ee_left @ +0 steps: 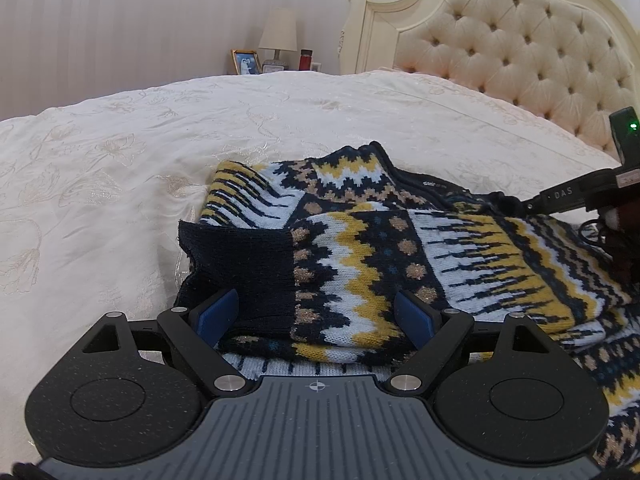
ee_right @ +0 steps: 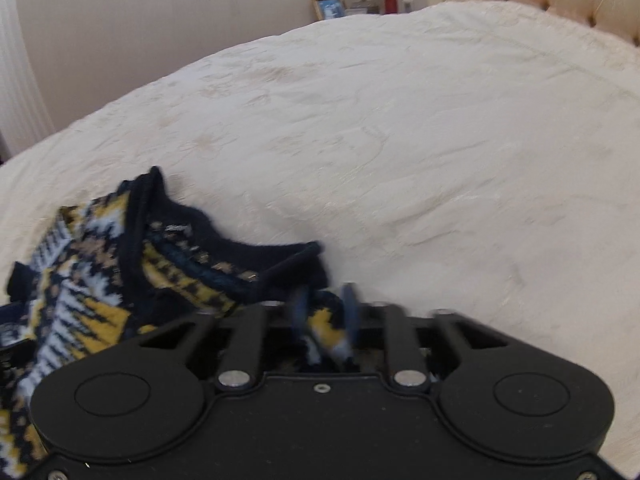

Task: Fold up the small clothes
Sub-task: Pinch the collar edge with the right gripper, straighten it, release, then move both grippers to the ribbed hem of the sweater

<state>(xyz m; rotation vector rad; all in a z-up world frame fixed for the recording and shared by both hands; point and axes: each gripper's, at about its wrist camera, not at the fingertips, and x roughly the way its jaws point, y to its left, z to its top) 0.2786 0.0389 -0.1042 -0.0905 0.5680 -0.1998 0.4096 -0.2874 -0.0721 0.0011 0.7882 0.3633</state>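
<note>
Left tool [ee_left: 316, 316] (jaws wide) straddles folded sweater [ee_left: 400, 248]

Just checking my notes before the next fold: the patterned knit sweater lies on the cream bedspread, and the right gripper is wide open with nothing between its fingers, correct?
Not quite. The right gripper is shut on the sweater, with a fold of knit pinched between its blue pads, as the right wrist view shows. The sweater does lie on the cream bedspread.

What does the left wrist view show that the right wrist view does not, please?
Only the left wrist view shows the left gripper open, its blue pads either side of the folded sleeve's dark cuff. Only the right wrist view shows the right gripper pinching a fold of the sweater's edge. Both show the patterned sweater on the bedspread, the headboard and the lamp.
</note>
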